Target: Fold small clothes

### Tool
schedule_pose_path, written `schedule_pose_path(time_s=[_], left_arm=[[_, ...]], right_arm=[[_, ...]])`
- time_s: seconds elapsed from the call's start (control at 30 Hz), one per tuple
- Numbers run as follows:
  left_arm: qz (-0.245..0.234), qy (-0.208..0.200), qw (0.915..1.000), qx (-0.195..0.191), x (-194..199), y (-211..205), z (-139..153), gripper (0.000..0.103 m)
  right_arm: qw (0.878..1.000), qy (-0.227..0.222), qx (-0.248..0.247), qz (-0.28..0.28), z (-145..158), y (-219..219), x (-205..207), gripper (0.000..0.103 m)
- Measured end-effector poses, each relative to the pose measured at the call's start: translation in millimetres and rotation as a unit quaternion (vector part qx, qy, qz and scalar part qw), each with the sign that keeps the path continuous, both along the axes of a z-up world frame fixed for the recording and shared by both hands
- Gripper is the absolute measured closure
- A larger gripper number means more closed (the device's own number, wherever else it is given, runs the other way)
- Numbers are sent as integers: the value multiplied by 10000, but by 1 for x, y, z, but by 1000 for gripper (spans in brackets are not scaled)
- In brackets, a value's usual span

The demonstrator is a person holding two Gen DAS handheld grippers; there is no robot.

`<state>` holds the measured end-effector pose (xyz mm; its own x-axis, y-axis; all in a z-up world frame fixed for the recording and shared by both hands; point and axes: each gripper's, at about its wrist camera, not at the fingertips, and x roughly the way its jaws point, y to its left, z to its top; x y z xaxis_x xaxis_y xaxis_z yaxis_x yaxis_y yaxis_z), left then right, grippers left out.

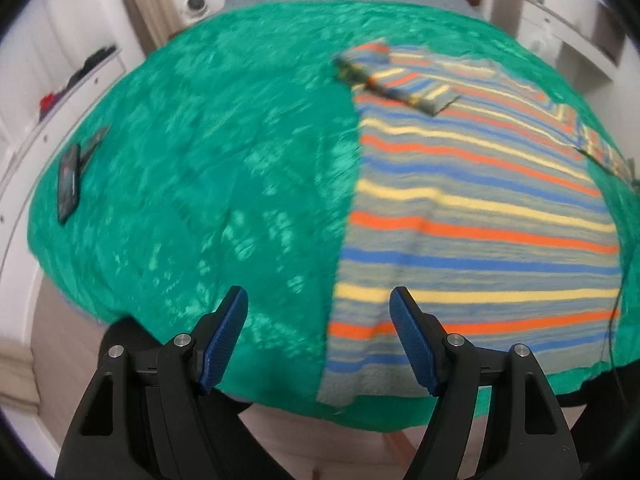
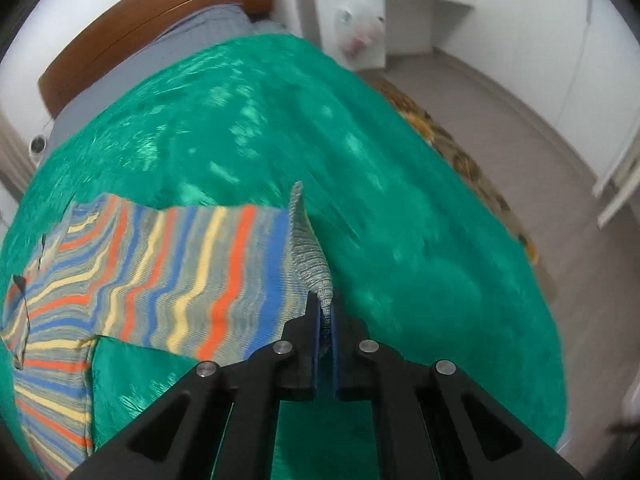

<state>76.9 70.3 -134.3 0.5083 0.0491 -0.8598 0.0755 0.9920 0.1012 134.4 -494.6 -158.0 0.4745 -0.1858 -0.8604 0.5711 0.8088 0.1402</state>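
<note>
stripes run across the small sweater (image 1: pixel 472 216), which lies flat on the green blanket (image 1: pixel 200 160) on a bed. it looks soft, light and floppy, so edges and cuffs are good spots to grab. right gripper (image 2: pixel 325 316) pinches the grey sleeve cuff (image 2: pixel 308 256). left gripper (image 1: pixel 320 336) is spread wide over the hem, holding nothing. a phone (image 1: pixel 68 184) lies far off. white cupboards (image 2: pixel 520 20) stand around.

Striped sweater (image 1: pixel 480 208): right side blurred, far sleeve running out at the frame edge. In the right wrist view its body is cut off at the lower left. Cuff tip hidden between the right tongs (image 2: pixel 326 312). Dark flat object (image 1: pixel 68 184) on the green bedspread (image 1: pixel 200 160): too blurred to identify. Shelf clutter (image 1: pixel 76 80) unreadable.
</note>
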Motion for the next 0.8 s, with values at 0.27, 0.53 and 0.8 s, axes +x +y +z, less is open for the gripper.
schedule_pose_path(time_s=[0.27, 0.53, 0.8], left_arm=[[233, -32, 9993, 293, -10, 16, 6, 27], [280, 66, 9993, 244, -12, 21, -2, 28], [-129, 46, 9996, 242, 8, -6, 7, 28]], right_arm=[[9993, -265, 149, -227, -6, -1, -13, 100], [9963, -448, 650, -334, -2, -22, -32, 87], [9911, -663, 707, 911, 18, 26, -6, 79]])
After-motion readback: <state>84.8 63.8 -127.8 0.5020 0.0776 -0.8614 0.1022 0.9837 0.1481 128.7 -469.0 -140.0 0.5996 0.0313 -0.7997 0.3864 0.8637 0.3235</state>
